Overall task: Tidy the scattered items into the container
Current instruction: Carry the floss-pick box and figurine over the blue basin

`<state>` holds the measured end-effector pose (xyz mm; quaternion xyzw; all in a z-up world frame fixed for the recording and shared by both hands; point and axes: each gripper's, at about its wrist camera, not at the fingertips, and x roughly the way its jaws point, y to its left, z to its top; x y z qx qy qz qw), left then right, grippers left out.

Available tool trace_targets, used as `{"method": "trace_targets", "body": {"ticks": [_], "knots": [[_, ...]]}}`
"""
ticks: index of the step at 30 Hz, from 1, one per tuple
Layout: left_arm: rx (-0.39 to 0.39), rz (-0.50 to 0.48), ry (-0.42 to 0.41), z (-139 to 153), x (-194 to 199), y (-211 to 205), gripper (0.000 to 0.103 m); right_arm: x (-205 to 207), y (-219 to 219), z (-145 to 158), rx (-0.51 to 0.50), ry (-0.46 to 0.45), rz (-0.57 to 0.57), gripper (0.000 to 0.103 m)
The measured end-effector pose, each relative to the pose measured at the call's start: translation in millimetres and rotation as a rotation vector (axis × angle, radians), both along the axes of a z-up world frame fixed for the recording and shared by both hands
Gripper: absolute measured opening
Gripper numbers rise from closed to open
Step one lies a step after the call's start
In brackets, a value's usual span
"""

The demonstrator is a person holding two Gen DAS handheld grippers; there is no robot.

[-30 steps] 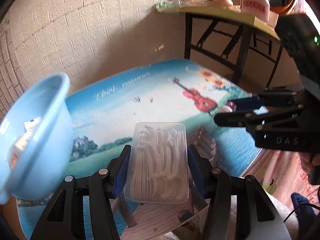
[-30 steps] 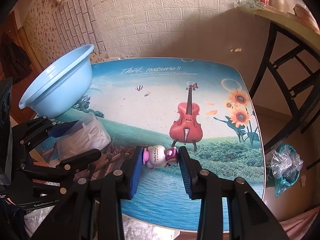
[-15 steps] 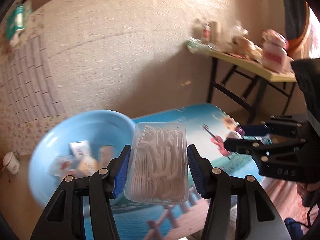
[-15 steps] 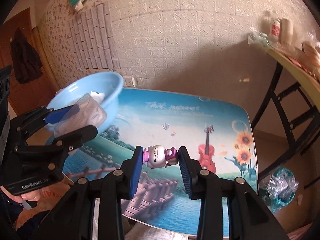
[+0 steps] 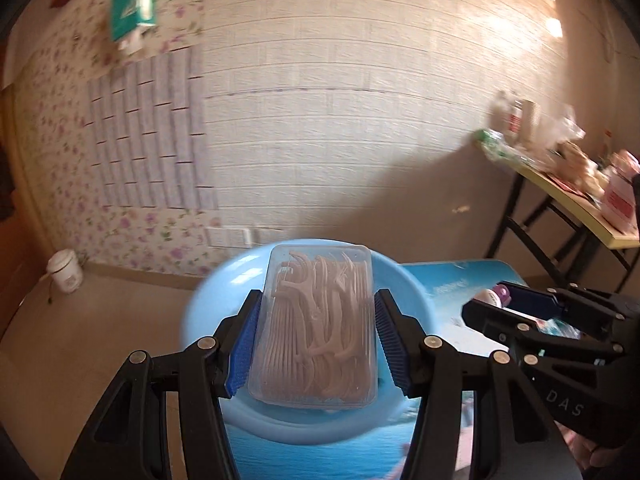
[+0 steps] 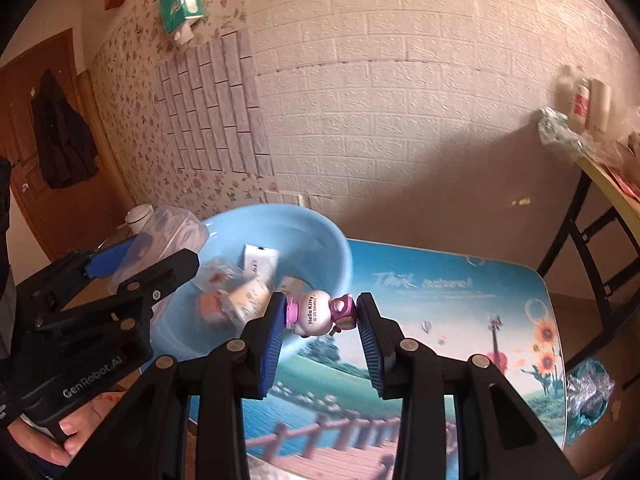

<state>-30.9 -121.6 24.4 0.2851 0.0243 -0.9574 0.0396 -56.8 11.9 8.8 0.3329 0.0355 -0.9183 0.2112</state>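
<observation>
My left gripper [image 5: 316,332] is shut on a clear plastic box of white floss picks [image 5: 316,320] and holds it above the light blue basin [image 5: 408,296]. My right gripper [image 6: 320,316] is shut on a small pink and white Hello Kitty figure [image 6: 316,314], held in the air at the basin's [image 6: 280,224] right rim. The basin holds several packets, among them a white sachet [image 6: 260,260]. The left gripper with the floss box [image 6: 168,232] also shows in the right wrist view, over the basin's left side. The right gripper [image 5: 500,304] shows at the right of the left wrist view.
The basin stands on the left end of a low table with a printed landscape top [image 6: 440,320]. A side table [image 5: 560,192] with bottles and bags stands at the right by the brick wall. A crumpled teal bag [image 6: 588,396] lies on the floor at the right.
Both grippers have risen and swung left with their loads. The floss box is now over the basin, and the figure has come to the basin's right rim.
</observation>
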Motion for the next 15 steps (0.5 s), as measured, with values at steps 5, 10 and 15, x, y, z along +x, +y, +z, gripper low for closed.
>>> {"method": "trace_targets", "body": {"ticks": [5, 10, 15], "knots": [[0.015, 0.064, -0.017, -8.3, -4.8, -40.6, 0.053, -12.2, -38.1, -7.8, 0.027, -0.013, 0.028, 0.037], [0.034, 0.086, -0.047, -23.9, -14.5, -64.5, 0.053, -23.2, -62.4, -16.6, 0.051, -0.021, 0.043, 0.037], [0.043, 0.082, -0.058, -30.5, -24.2, -72.9, 0.053, -32.5, -77.0, -24.0, 0.069, -0.032, 0.049, 0.037]]}}
